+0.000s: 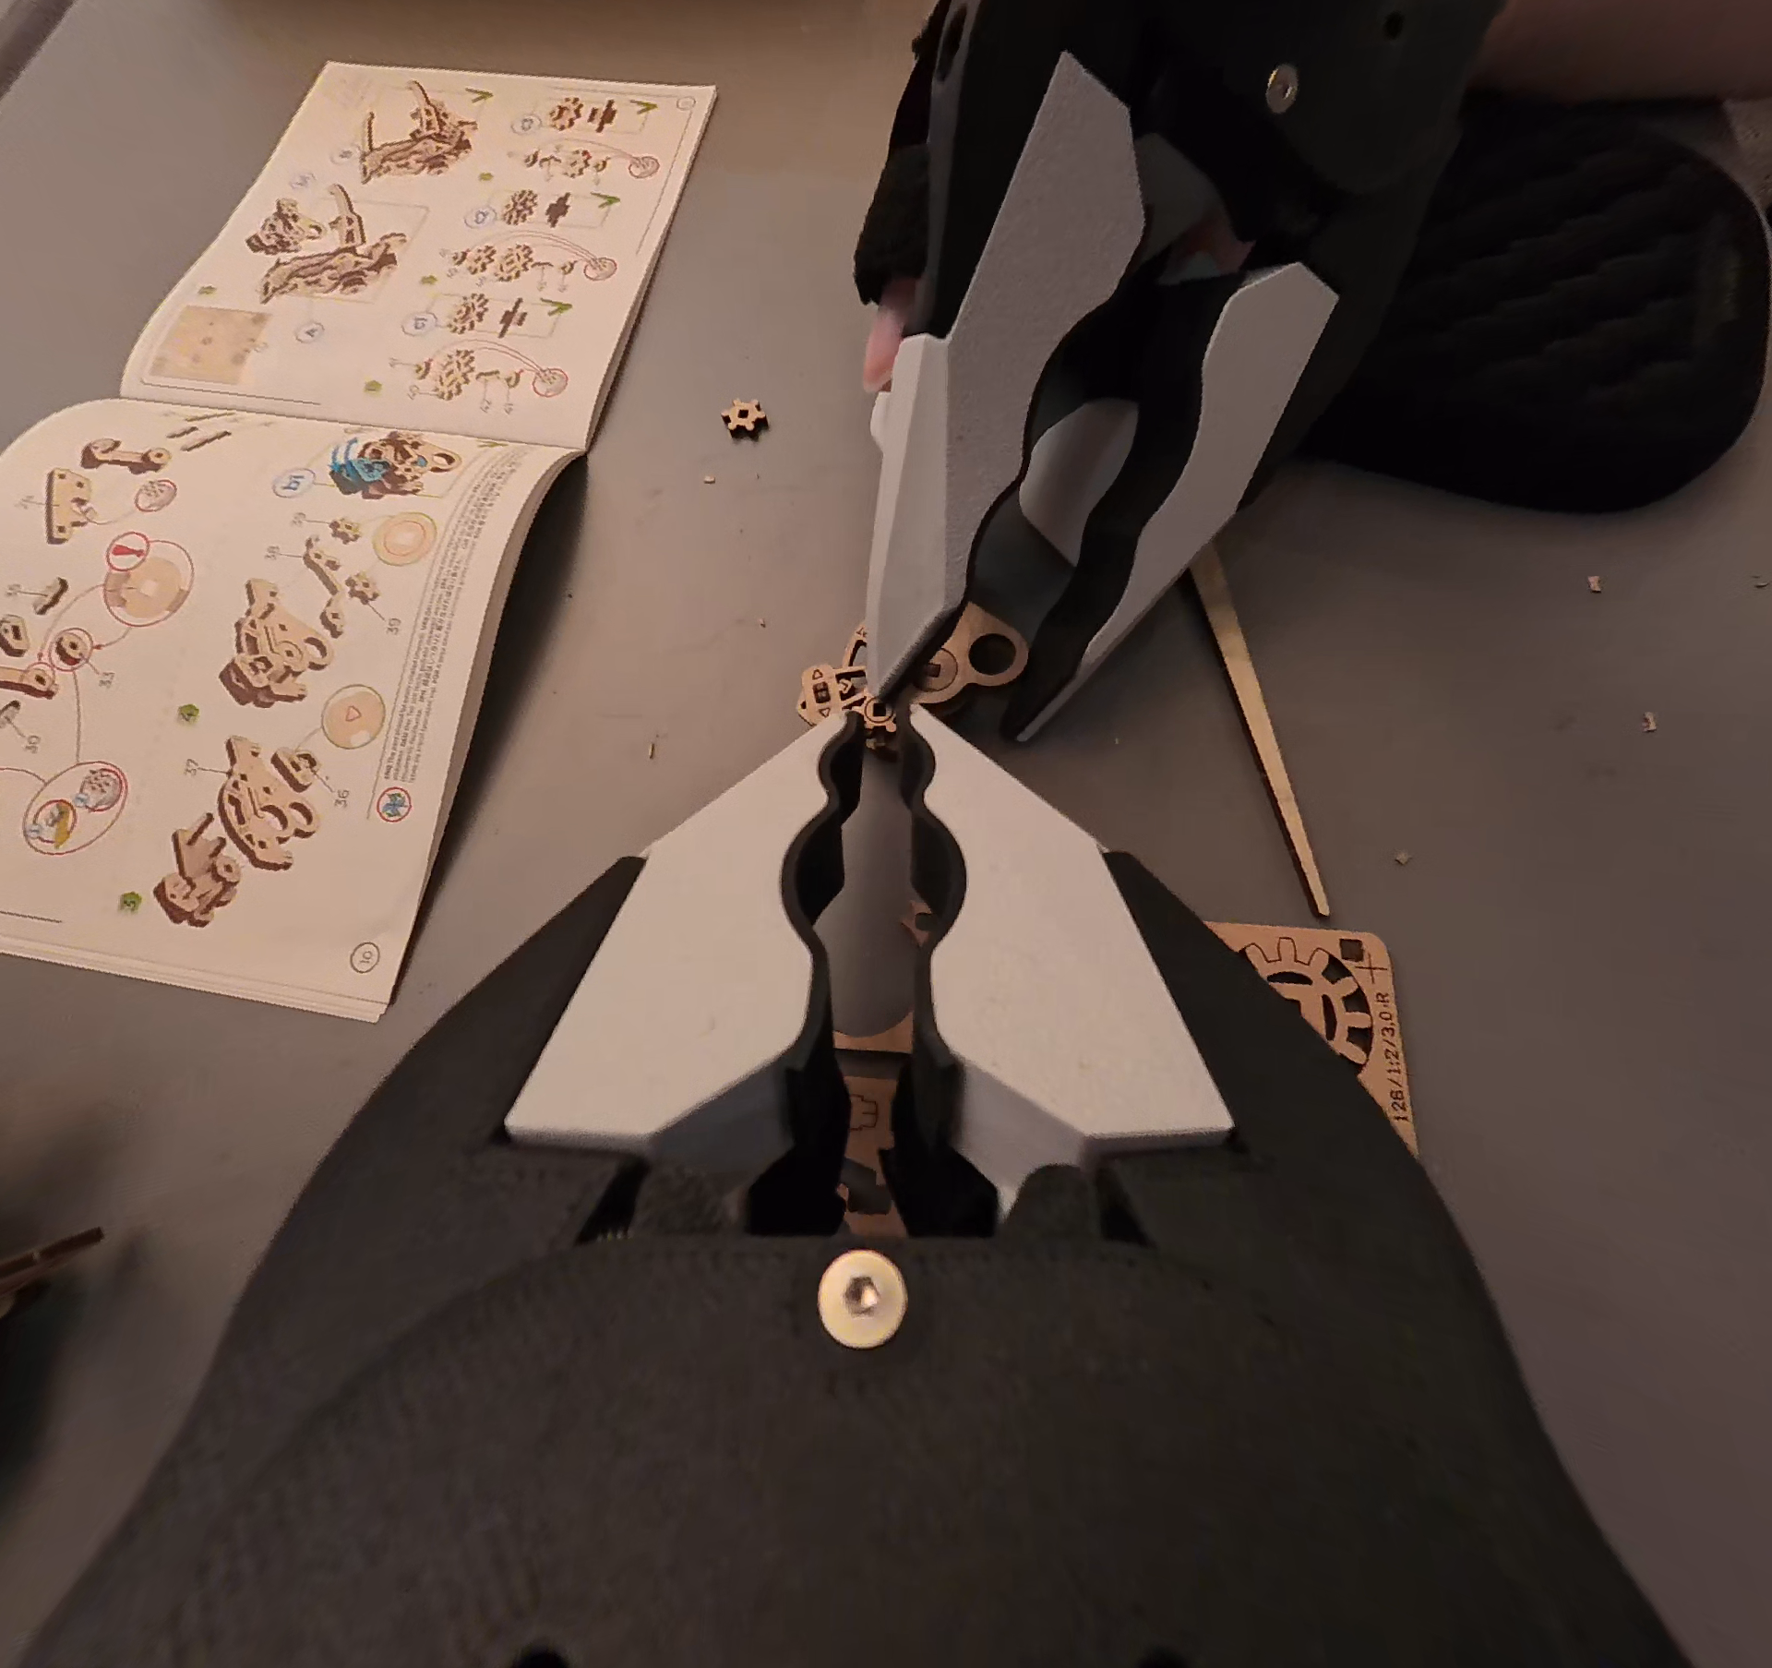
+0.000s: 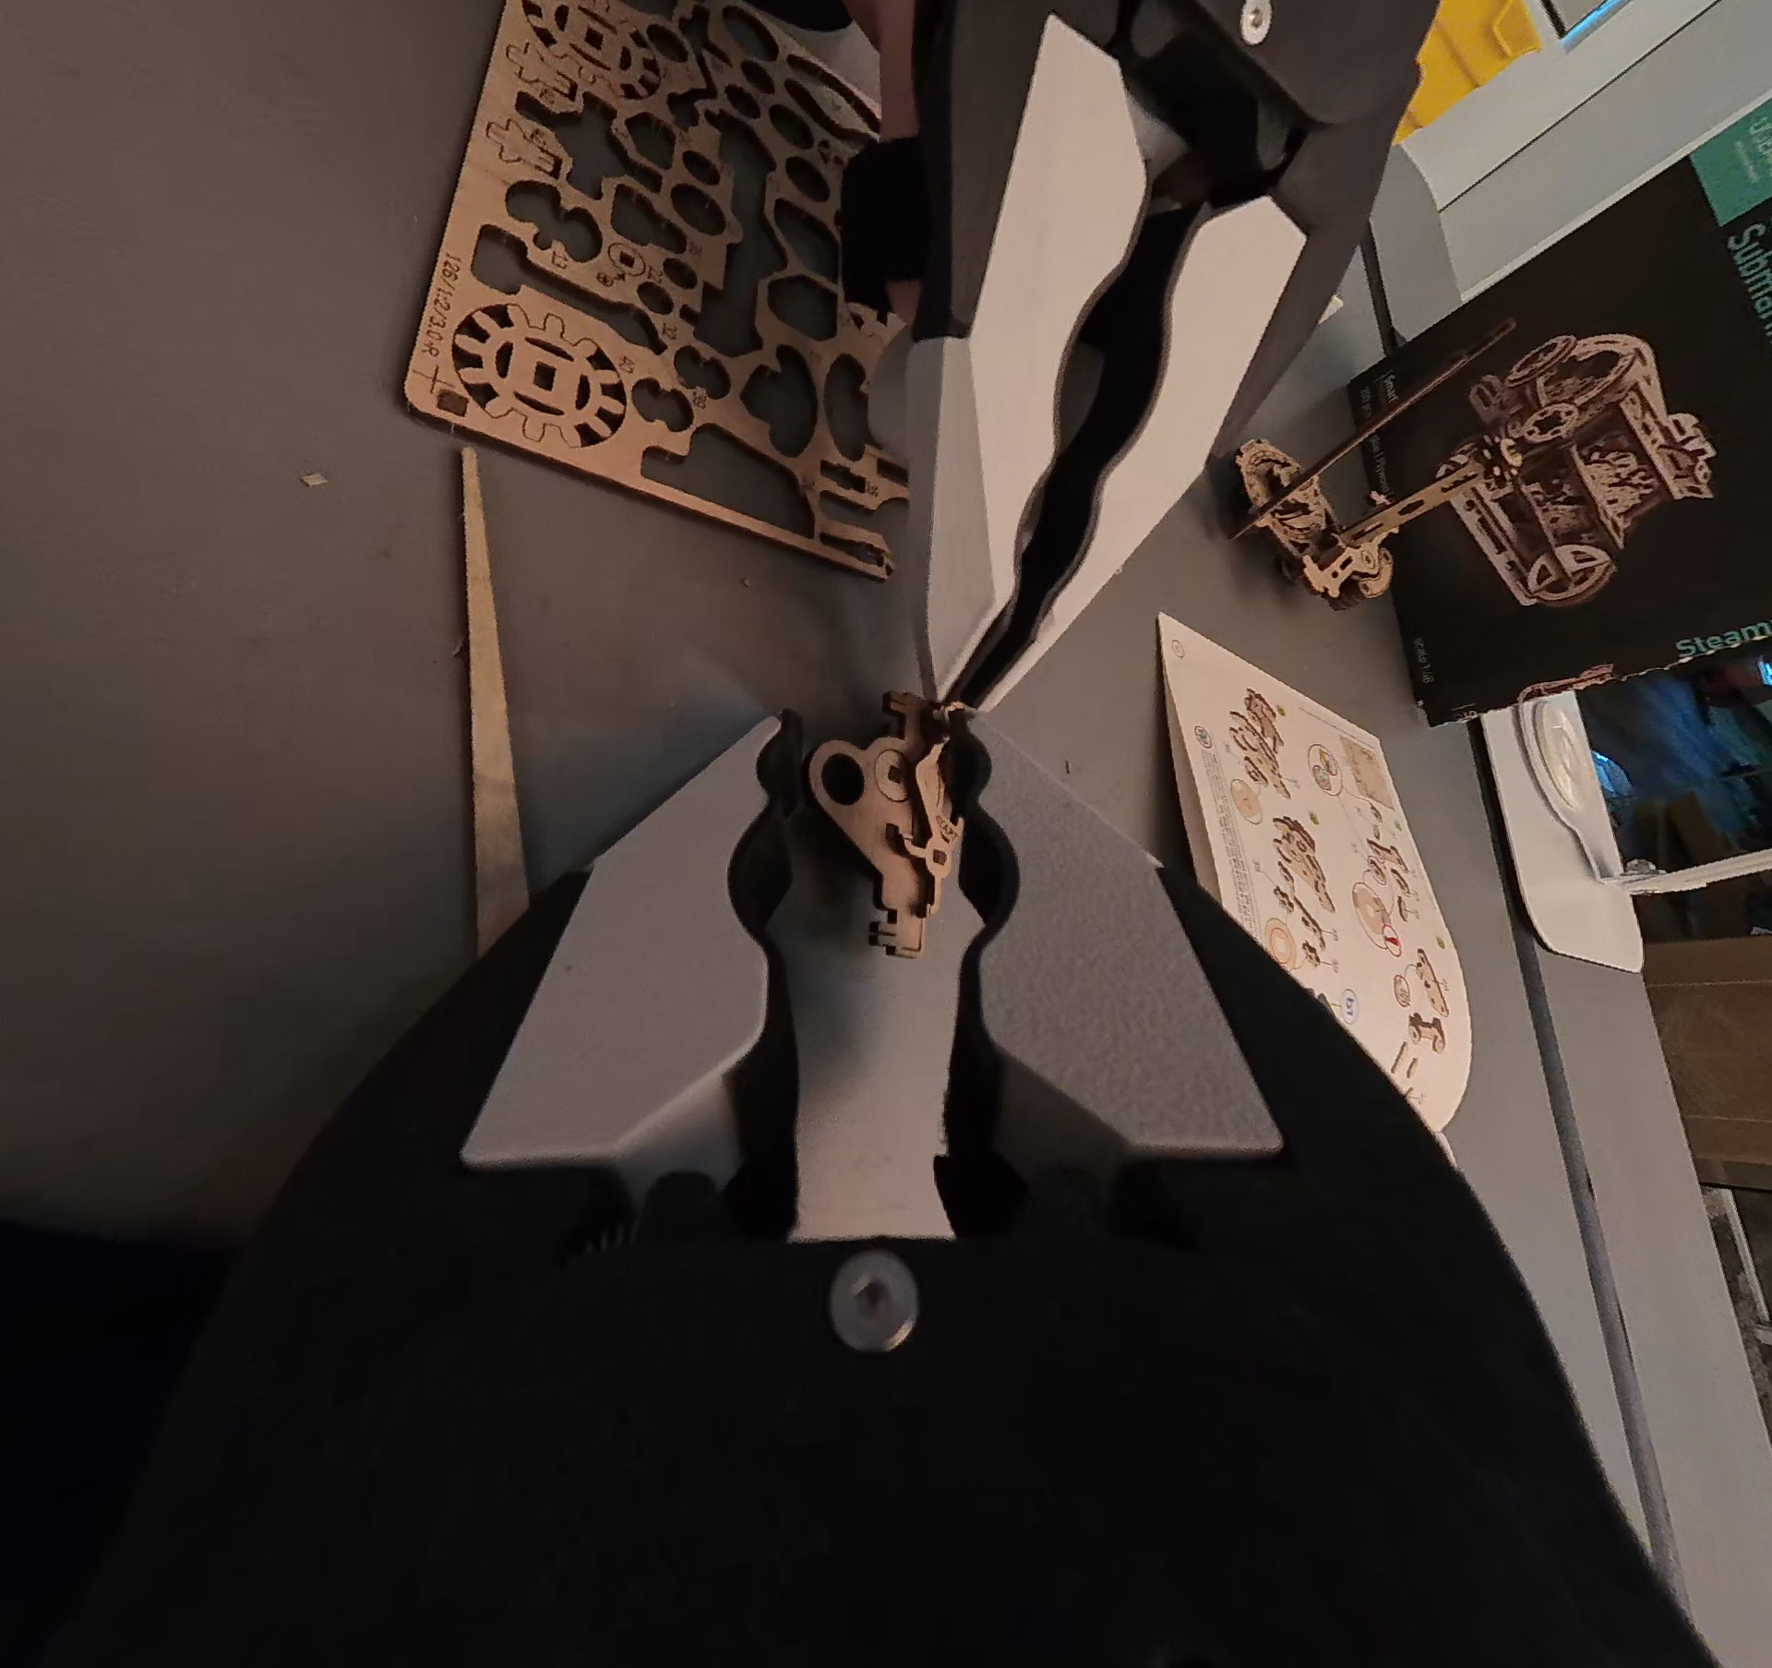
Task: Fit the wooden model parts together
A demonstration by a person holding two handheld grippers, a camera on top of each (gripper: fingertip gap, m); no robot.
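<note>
- In the left wrist view, the left tongs [image 1: 877, 740] sit at mid-frame, tips pinched together on a tiny wooden cog [image 1: 878, 717].
- The right tongs [image 1: 944, 692] come down from the upper right of that view, and their tips meet the left tongs' tips at the cog.
- In the right wrist view, the right tongs [image 2: 877, 759] are clamped on a flat wooden model piece [image 2: 887, 831]. It stands on edge between the fingers, its ring end towards the left finger and its notched tail pointing down the frame.
- The cog touches the top edge of the wooden model piece, just right of centre.
- On the grey worktop [image 1: 1534, 1142], an open instruction booklet [image 1: 288, 567] lies at the left.
- A punched-out wooden sheet [image 2: 623, 279] fills the upper left of the right wrist view.
- A loose small gear [image 1: 745, 419] lies above the tips, apart from them.
</note>
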